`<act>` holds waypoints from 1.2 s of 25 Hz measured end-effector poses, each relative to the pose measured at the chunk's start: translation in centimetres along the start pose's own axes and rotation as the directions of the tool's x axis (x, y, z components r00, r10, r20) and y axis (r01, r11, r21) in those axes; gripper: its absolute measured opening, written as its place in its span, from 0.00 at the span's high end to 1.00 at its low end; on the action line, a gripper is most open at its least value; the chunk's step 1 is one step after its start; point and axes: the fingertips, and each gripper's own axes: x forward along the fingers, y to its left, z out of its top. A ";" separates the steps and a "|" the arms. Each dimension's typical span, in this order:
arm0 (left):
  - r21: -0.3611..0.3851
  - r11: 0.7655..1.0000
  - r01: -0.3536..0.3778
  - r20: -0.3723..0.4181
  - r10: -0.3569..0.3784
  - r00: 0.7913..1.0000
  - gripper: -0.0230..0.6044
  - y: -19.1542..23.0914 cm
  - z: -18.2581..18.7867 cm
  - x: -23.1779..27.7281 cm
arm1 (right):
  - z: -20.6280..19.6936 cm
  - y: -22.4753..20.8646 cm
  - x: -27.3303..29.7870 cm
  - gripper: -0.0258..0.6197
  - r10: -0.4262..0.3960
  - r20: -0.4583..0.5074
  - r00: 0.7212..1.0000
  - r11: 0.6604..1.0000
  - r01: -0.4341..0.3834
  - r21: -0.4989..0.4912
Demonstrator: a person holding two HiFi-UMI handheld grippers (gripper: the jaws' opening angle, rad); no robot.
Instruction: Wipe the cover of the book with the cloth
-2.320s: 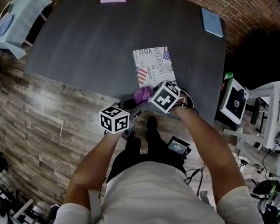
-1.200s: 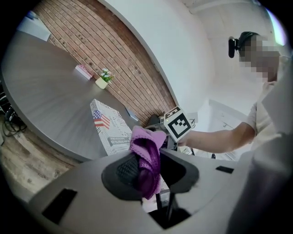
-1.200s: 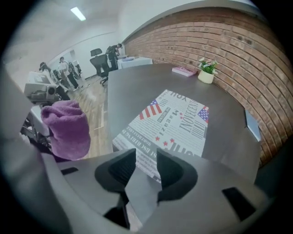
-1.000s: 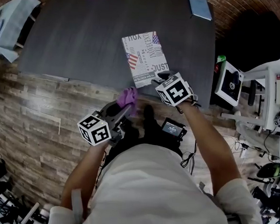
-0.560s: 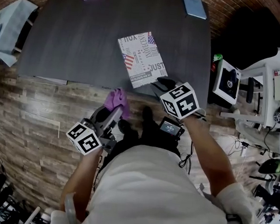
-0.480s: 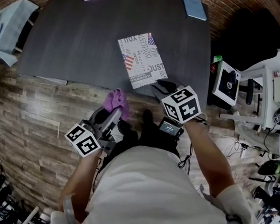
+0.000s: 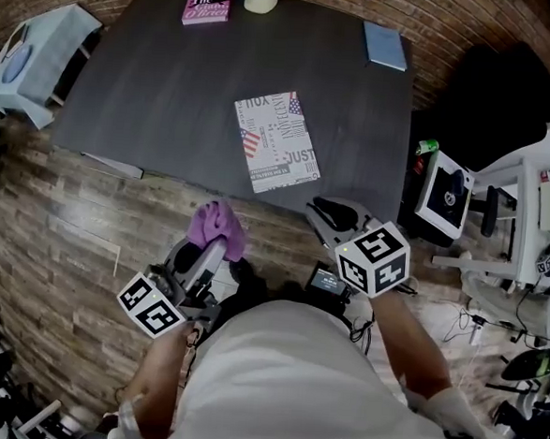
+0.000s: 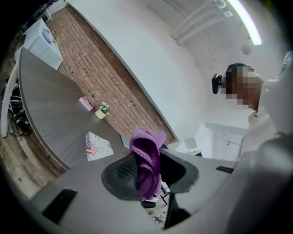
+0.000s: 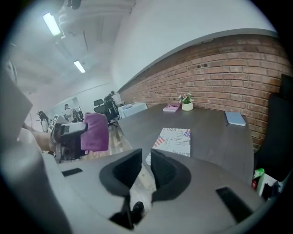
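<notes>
Cloth [image 8: 146,153] soft, limp; left gripper [image 8: 151,173] clamps it mid-fold. Right gripper [image 9: 145,165] jaws, just closing in, hold nothing. Book [image 7: 277,142] flat, stiff.

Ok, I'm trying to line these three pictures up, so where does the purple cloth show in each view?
Head view: the purple cloth is lower left of centre, over the floor just short of the dark table.
Left gripper view: the cloth is at centre, clamped in the left gripper.
Right gripper view: the cloth is left of centre.
Shared landmark: the flag-print book lying on the table.
</notes>
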 end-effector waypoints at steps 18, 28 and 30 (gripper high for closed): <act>0.045 0.994 -0.096 0.159 0.088 0.983 0.79 -14.0 -7.5 -0.4 | -5.8 -0.3 -13.5 0.92 0.128 0.095 0.987 0.992 -0.126 -0.023; 0.070 0.991 -0.116 0.150 0.105 0.983 0.79 -17.5 -9.4 -2.0 | -6.0 1.0 -17.4 0.94 0.160 0.150 0.976 0.987 -0.155 -0.041; 0.072 0.992 -0.106 0.146 0.095 0.985 0.79 -17.9 -9.5 -2.1 | -6.1 1.4 -18.0 0.94 0.159 0.157 0.975 0.987 -0.154 -0.042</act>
